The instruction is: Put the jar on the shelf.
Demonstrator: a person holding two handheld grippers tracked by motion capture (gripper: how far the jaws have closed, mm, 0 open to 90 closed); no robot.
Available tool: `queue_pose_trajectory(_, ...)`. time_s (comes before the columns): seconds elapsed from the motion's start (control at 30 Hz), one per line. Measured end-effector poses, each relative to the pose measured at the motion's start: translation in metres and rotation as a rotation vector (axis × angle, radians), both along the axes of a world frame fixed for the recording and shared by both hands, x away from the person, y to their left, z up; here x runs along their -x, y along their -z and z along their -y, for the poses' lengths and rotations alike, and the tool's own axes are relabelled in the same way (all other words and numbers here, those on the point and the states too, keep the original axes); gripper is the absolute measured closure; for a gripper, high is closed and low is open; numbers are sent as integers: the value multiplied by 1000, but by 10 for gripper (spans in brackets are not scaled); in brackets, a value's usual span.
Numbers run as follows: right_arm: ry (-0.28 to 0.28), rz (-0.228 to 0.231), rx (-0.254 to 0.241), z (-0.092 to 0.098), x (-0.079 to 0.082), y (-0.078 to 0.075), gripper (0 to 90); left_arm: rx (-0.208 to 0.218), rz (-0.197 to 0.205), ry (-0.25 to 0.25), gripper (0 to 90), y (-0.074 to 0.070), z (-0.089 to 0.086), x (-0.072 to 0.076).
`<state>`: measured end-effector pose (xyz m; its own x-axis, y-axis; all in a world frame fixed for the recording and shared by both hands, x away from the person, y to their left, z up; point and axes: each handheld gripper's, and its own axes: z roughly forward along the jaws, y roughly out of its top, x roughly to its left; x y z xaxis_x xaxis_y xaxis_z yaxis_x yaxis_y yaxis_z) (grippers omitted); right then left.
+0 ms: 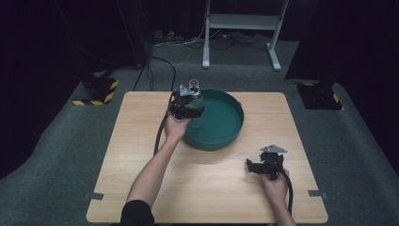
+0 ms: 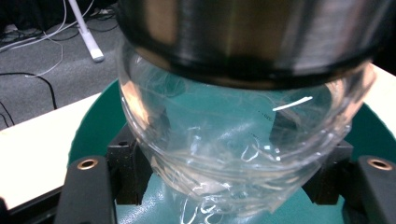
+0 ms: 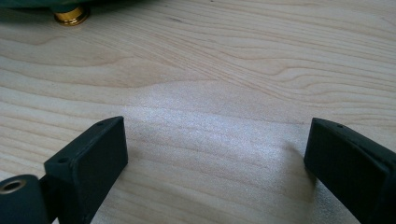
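Left hand-held gripper (image 1: 190, 107) clamped on clear jar (image 2: 243, 154), held over green tray (image 1: 230, 125) near rim. Right hand-held gripper (image 1: 263, 165) spread, idle beside tray. Advised: lower upright, release gently.

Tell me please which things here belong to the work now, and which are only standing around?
In use:
- clear jar with metal lid, gripped by the left claw
- green tray, over which the jar is held
- right claw, open, empty, low over the table

Standing around:
- white frame legs on the floor
- cables on the floor
- yellow-black striped bases
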<state>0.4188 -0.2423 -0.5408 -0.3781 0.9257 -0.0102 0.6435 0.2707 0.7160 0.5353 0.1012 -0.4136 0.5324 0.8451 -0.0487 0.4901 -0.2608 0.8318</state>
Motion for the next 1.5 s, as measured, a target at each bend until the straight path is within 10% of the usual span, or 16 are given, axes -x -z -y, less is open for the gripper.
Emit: queue_pose_trajectory(1.5,1,0,-1,0,0,0,54,-29,16,-7,301,32,-2,5)
